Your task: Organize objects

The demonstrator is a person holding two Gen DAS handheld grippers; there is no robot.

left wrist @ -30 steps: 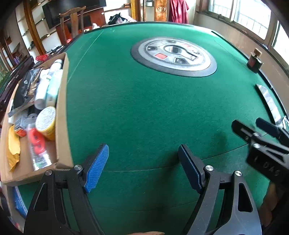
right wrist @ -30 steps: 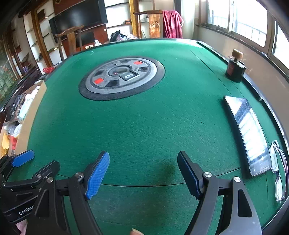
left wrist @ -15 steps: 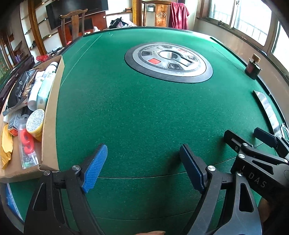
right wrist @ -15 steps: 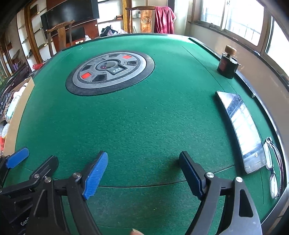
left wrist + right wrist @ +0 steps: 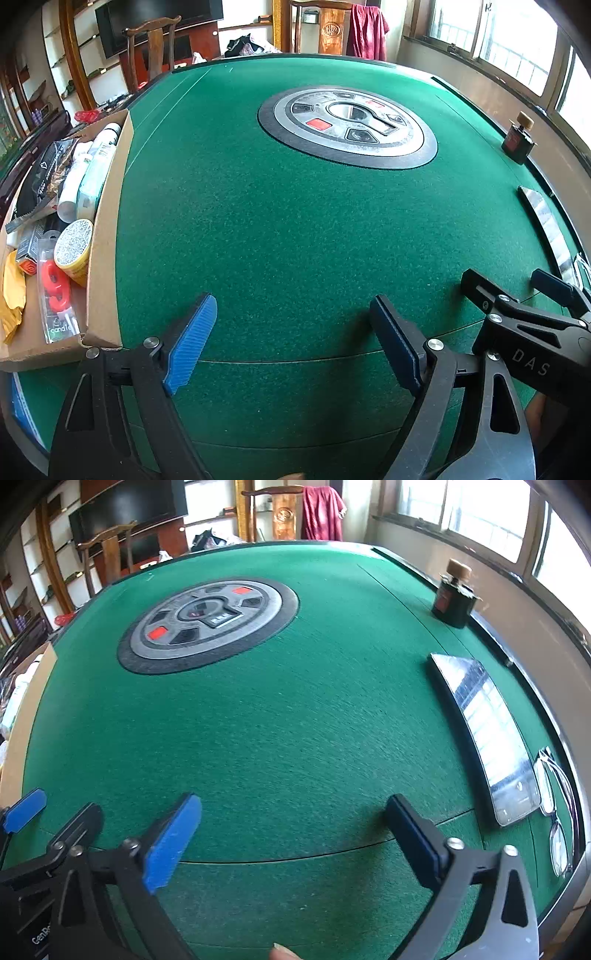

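Note:
A cardboard box (image 5: 105, 236) at the table's left edge holds several items: a yellow round tin (image 5: 74, 245), white tubes (image 5: 74, 177), a black snack bag (image 5: 40, 177) and a red candle pack (image 5: 55, 291). A dark bottle with a cork top (image 5: 454, 598), a phone (image 5: 487, 731) and glasses (image 5: 557, 805) lie along the right edge. My left gripper (image 5: 291, 336) is open and empty over the green felt. My right gripper (image 5: 295, 834) is open and empty; it also shows in the left wrist view (image 5: 517, 291).
A green felt table (image 5: 277, 221) has a round grey control panel (image 5: 347, 125) in its middle. Wooden chairs (image 5: 151, 44) and shelves stand beyond the far edge. The left gripper's blue fingertip (image 5: 24, 810) shows at the right wrist view's left.
Both grippers stayed open. The left view shifted a little so the box sits nearer. The right gripper swung slightly right, bringing the bottle, phone and glasses closer.

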